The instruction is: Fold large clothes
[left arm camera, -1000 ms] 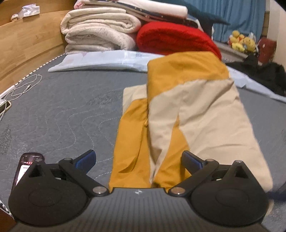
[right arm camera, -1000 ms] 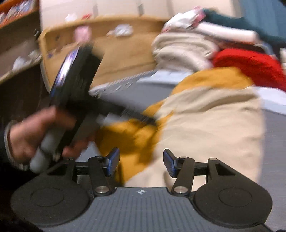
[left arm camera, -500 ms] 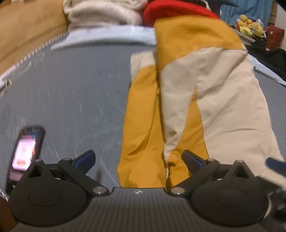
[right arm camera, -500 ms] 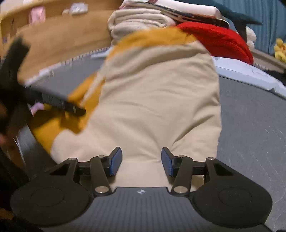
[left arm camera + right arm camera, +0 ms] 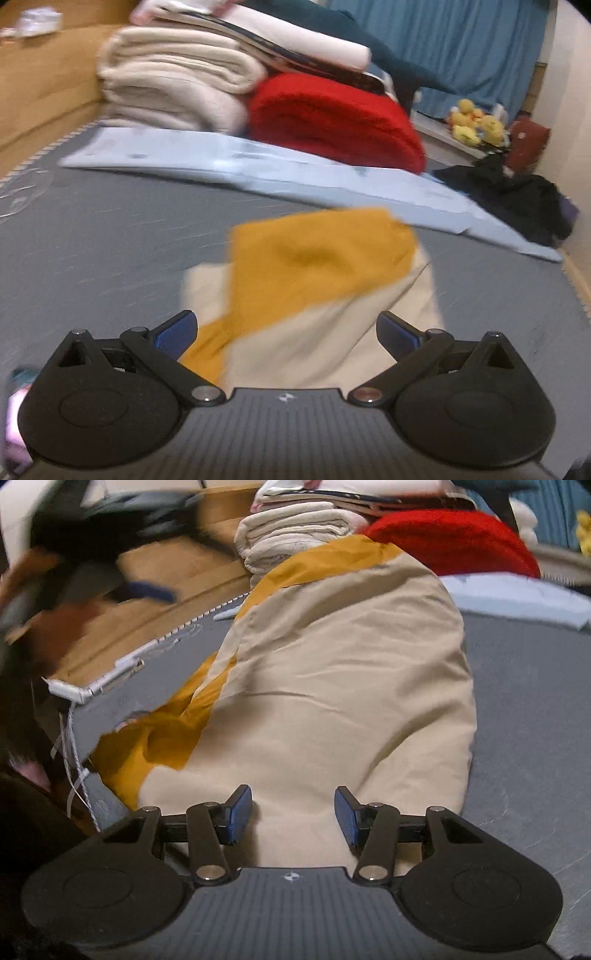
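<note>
One garment (image 5: 332, 686), mustard yellow and beige in broad colour blocks, lies flat on the grey quilted bed (image 5: 535, 709). Its long axis runs straight away from the right gripper (image 5: 291, 818), near end between and under the jaws, far end pointing toward the folded stack at the head of the bed. The cloth is smooth woven fabric with shallow creases, the beige panel on top and the mustard part showing along the left of the jaws and across the far end. The right jaws stand apart, pads clear of the cloth. The left gripper (image 5: 286, 332) is tilted downward over the garment's far end, its jaws wide apart with nothing between the pads. Beyond them sit a fuzzy red blanket (image 5: 332, 118), cream folded blankets (image 5: 173, 88) and a pale blue sheet (image 5: 258, 166).
</note>
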